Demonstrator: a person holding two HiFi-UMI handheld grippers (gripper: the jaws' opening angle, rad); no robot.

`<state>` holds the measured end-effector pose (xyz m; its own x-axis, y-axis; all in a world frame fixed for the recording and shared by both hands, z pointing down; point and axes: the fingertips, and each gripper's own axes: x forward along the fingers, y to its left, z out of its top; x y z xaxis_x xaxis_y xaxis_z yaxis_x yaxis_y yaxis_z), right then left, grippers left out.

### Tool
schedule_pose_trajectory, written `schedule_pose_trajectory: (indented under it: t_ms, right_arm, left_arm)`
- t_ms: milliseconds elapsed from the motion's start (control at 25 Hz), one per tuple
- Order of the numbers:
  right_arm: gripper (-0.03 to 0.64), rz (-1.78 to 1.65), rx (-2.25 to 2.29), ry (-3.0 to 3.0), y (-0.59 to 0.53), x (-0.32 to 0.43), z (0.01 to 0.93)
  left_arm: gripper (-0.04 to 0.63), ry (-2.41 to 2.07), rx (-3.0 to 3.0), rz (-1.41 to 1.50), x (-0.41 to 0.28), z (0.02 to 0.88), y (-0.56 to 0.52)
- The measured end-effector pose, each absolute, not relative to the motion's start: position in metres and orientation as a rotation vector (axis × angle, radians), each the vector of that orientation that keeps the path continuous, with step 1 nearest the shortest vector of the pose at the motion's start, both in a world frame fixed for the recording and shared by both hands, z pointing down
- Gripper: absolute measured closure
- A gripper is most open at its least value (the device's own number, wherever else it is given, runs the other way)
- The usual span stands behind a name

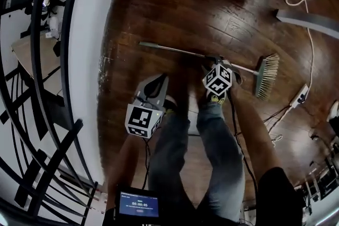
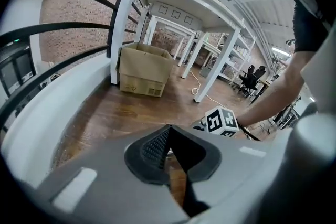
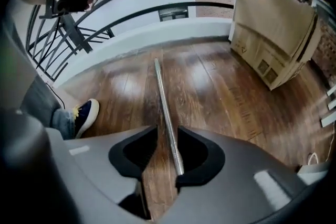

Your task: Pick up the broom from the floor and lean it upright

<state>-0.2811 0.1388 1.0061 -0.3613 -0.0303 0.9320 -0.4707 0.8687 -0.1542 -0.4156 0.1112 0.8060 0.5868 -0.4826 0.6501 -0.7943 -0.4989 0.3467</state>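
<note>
Found the broom [image 1: 180, 51] lying flat on the dark wooden floor [image 1: 159, 13], just ahead of the person's shoes. Had a thin, silvery metal handle, running across the head view from left to right. Ended at the right in a flat fan of pale bristles [image 1: 267, 74] under a darker band. Looked straight and bare along the handle, with a slightly thicker joint partway down.

Held the right tongs [image 1: 213, 62] tip-down directly over the handle, nearer the bristle end than the free end. Kept the jaws apart there. In the right gripper view, saw the broom [image 3: 164, 102] pass up between the two dark pads of the right tongs [image 3: 167, 129], closer to the right-hand pad than the left and not squeezed. Could not tell whether that pad touched it. Showed a dark shoe [image 3: 84, 115] off to the left and a cardboard box [image 3: 273, 34] at the upper right.

Held the left tongs [image 1: 159, 78] short of the handle, to the left of the right tongs and clear of the broom. Met at the tips, jaws together on nothing [image 2: 168, 128]. Showed only floor and the same cardboard box [image 2: 142, 72] beyond.
</note>
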Motion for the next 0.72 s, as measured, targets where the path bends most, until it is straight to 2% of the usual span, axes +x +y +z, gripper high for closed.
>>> schedule_pose_trajectory:
  t_ms: [240,720]
  right_arm:
    - [0.492,0.448,0.311,-1.814,0.145,-0.271,1.062]
    - [0.538,0.262,0.244,-1.658,0.153,-0.263,1.097]
  left_arm:
    - [0.575,-1.005,2.172,0.627,-0.415,0.836,0.110]
    - [0.575,-1.013,2.162,0.608,-0.420,0.841,0.112]
